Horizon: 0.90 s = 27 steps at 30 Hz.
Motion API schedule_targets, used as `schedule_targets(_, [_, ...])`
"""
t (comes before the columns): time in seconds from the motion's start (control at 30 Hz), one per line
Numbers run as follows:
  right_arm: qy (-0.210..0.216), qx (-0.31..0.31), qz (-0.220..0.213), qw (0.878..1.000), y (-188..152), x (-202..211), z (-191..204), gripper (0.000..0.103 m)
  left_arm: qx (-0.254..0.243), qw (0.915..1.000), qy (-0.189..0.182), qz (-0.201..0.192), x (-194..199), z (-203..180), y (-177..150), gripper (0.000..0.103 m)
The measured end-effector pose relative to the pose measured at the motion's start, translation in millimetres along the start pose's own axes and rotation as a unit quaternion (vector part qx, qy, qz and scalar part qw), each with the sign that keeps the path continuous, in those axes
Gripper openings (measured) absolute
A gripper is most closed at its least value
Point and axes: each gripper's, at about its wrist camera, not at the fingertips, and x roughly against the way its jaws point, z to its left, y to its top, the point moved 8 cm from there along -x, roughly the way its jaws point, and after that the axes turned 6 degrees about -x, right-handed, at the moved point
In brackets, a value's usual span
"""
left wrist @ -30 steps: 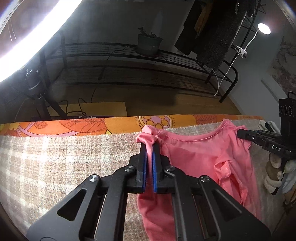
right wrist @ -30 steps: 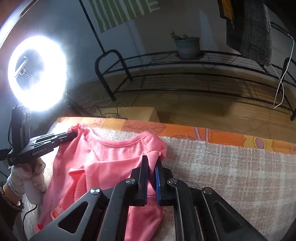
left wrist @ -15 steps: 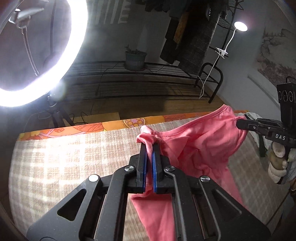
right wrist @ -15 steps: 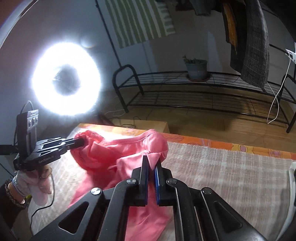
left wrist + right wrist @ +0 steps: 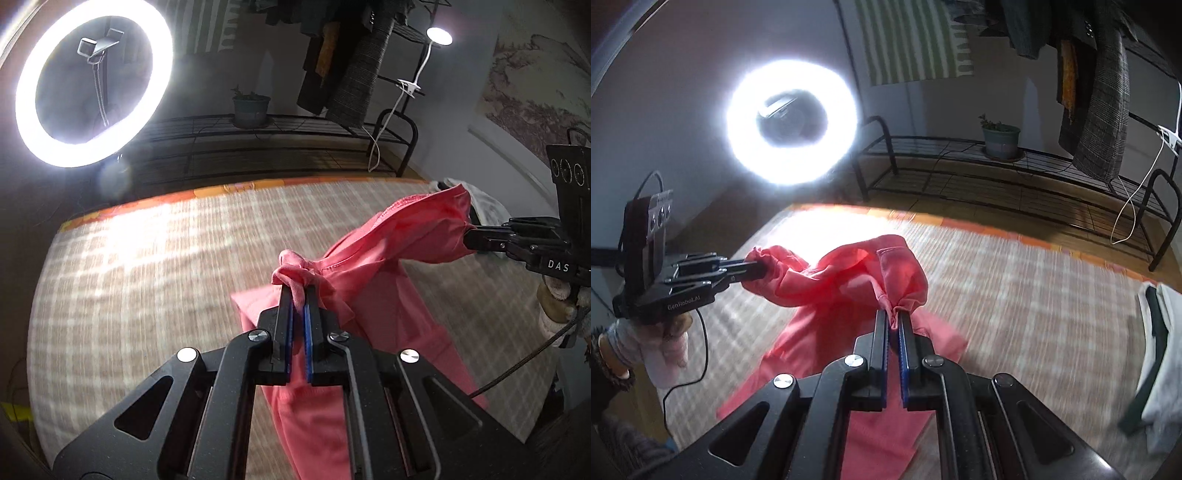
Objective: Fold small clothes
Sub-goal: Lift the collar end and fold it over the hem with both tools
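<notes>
Left wrist view is showing the left tool (image 5: 298,291) and right tool (image 5: 469,236) clamping the pink shirt's (image 5: 388,280) shoulders, needing even tension between them.

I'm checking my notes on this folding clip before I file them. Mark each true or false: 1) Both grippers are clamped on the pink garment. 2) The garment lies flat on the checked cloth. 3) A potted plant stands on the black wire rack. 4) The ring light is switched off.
1) True: the left gripper and the right gripper each pinch a bunch of the pink garment.
2) False: its upper part hangs lifted between the grippers above the checked cloth.
3) True: the potted plant stands on the black wire rack.
4) False: the ring light glows brightly.
</notes>
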Motion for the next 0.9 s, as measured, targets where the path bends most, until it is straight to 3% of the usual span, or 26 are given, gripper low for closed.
schedule_targets(0.33, [-0.015,0.015,0.041,0.999,-97.3,14.8,19.6,0.002,-0.023,0.9988,0.012,0.041,12.4,-34.3,-92.0,0.002])
schedule_targets(0.53, [-0.047,0.049,0.049,0.997,-134.5,20.3,24.0,0.002,-0.041,0.9975,0.023,0.053,19.2,-42.7,-112.4,0.002])
schedule_targets(0.77, [-0.083,0.088,0.048,0.991,-163.2,41.7,23.0,0.002,-0.051,0.9965,0.029,0.060,52.8,-46.3,-137.5,0.002])
schedule_targets(0.8, [-0.081,0.079,0.049,0.992,-165.7,45.3,20.8,0.004,-0.042,0.9972,0.025,0.057,58.7,-45.6,-137.8,0.002])
schedule_targets(0.87, [-0.065,0.036,0.053,0.996,-173.3,56.6,15.3,0.020,-0.002,0.9986,0.013,0.052,72.4,-37.5,-140.4,0.002])
schedule_targets(0.9, [-0.052,0.008,0.052,0.997,-174.3,61.4,12.6,0.035,0.035,0.9981,0.000,0.050,77.4,-31.9,-141.0,0.002])
